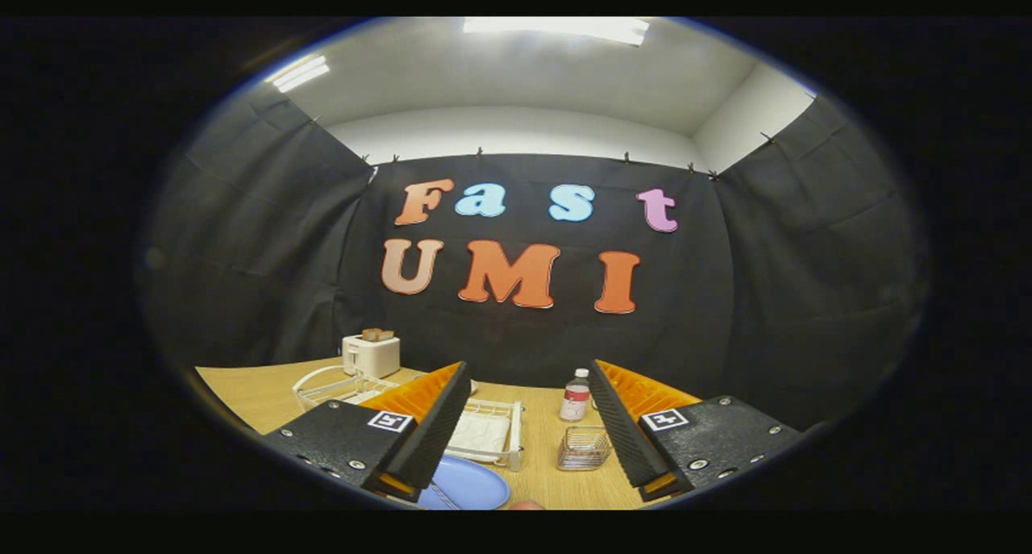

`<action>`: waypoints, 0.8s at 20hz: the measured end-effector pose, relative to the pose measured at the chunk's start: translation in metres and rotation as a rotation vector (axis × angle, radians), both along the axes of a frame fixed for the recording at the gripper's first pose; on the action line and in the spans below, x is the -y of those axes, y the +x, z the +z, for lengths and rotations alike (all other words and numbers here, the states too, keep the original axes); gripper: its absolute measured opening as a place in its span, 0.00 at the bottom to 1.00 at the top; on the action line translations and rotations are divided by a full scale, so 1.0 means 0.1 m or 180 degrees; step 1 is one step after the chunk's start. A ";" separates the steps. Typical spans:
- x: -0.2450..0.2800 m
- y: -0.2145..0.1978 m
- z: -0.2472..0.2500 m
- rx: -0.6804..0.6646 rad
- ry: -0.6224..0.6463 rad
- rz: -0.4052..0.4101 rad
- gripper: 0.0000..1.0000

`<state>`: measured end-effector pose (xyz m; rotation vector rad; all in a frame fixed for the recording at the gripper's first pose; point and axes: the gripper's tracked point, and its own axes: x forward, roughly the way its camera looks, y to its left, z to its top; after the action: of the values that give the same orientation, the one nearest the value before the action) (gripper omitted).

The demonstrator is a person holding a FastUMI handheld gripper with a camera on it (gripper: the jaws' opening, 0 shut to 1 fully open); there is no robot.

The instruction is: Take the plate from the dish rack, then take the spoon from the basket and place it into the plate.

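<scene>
Since the blue plate [472,483] already lies flat on the table [258,393] below the fingers (what looks like the spoon [442,496] on it), the gripper [528,425] hangs wide open, holding nothing.

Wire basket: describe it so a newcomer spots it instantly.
Start on the wooden table. Between the open gripper fingers, the wire basket sits in front of the bottle. It is small, see-through metal mesh, unlike the white dish rack.

Blue plate [472,483] flat on table, spoon [442,493] lying in it; wire basket [584,447] nearby.
</scene>
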<state>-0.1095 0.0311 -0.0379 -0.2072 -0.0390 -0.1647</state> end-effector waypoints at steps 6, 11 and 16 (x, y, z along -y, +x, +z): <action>-0.03 0.01 -0.03 -0.0016 -0.0063 0.0005 0.88; -0.06 0.04 -0.08 -0.0046 -0.0057 0.0032 0.88; -0.03 0.03 -0.09 -0.0046 -0.0033 -0.0005 0.88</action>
<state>-0.1065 0.0337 -0.0473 -0.2187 -0.0253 -0.1646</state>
